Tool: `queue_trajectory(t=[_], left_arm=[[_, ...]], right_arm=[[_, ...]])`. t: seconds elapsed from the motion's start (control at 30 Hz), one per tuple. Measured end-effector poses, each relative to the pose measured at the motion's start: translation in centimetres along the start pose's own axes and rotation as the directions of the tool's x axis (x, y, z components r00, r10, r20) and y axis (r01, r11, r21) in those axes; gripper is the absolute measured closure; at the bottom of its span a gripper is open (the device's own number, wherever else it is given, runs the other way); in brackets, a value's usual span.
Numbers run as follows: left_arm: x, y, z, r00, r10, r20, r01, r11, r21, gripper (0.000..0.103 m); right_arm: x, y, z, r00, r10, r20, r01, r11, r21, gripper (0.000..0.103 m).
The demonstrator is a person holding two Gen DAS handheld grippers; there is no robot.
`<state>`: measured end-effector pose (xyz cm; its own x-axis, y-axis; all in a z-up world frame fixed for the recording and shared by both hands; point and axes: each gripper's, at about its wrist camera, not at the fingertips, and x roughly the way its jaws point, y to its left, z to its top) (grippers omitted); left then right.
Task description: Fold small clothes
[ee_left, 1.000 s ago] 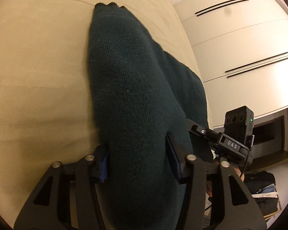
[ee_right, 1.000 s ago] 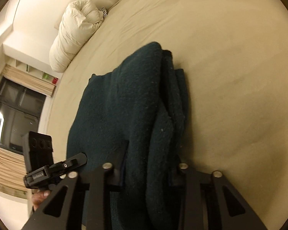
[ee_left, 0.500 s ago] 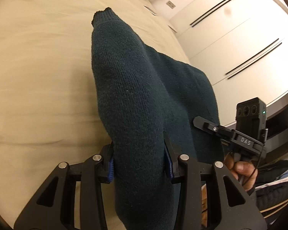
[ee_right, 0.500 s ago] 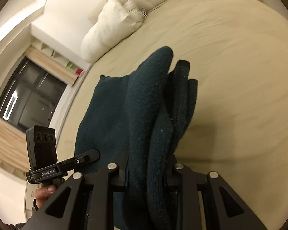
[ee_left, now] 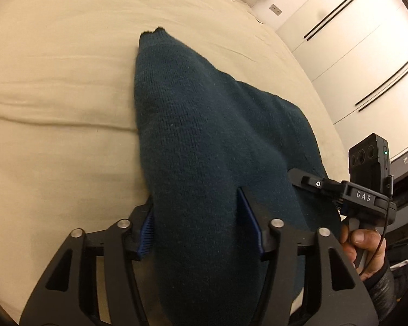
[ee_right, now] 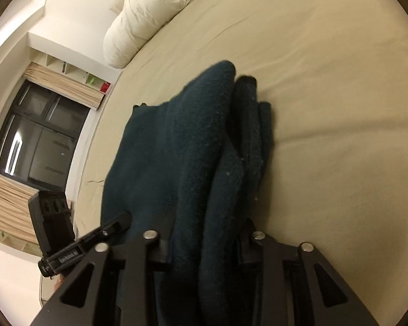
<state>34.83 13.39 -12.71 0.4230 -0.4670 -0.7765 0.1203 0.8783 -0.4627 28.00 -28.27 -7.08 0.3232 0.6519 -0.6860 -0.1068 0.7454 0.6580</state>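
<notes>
A dark teal knitted garment (ee_left: 204, 135) lies on the beige bed, folded into a thick bundle. My left gripper (ee_left: 195, 217) is shut on its near edge, a thick fold bulging between the blue pads (ee_left: 147, 228). In the right wrist view the same garment (ee_right: 182, 146) shows stacked layers along its right side. My right gripper (ee_right: 204, 241) is shut on that layered edge. The right gripper also shows at the right of the left wrist view (ee_left: 310, 182), and the left gripper at the lower left of the right wrist view (ee_right: 114, 225).
The beige bed sheet (ee_left: 54, 81) spreads all around the garment. A white duvet roll (ee_right: 147, 13) lies at the head of the bed. White wardrobe doors (ee_left: 367, 40) stand to the right, a dark window with blinds (ee_right: 35, 141) to the left.
Both grippers, still gripping the garment, have come back down toward the bed after a lift and tilt half a second ago. The garment's far end rests lower on the sheet.
</notes>
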Motion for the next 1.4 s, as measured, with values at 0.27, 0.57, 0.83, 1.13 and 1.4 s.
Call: queue_trajectory(t=[0.27, 0.57, 0.83, 1.13, 1.4], left_arm=[[0.7, -4.4, -0.7, 0.997, 0.070, 0.038, -0.071, 0.996, 0.047, 0.039], [-4.4, -4.6, -0.5, 0.956, 0.205, 0.210, -0.237, 0.961, 0.141, 0.039], [-15.2, -10.4, -2.1, 0.764, 0.290, 0.576, -0.439, 0.889, 0.134, 0.002], [-23.2, -14.2, -5.7, 0.546, 0.452, 0.706, -0.617, 0.787, -0.027, 0.000], [-21.2, -12.1, -6.6, 0.762, 0.456, 0.460, -0.503, 0.864, -0.025, 0.000]], right_arm=[[0.0, 1.2, -0.1, 1.000, -0.004, 0.025, 0.004, 1.000, -0.031, 0.059], [-6.4, 5.8, -2.5, 0.969, -0.132, 0.208, 0.170, 0.970, -0.173, 0.045], [-15.5, 12.6, -7.0, 0.808, -0.151, 0.570, 0.357, 0.894, -0.270, 0.000], [-23.5, 19.1, -11.8, 0.544, -0.103, 0.833, 0.531, 0.810, -0.247, 0.000], [-23.1, 18.3, -12.1, 0.664, -0.242, 0.708, 0.493, 0.853, -0.171, 0.000]])
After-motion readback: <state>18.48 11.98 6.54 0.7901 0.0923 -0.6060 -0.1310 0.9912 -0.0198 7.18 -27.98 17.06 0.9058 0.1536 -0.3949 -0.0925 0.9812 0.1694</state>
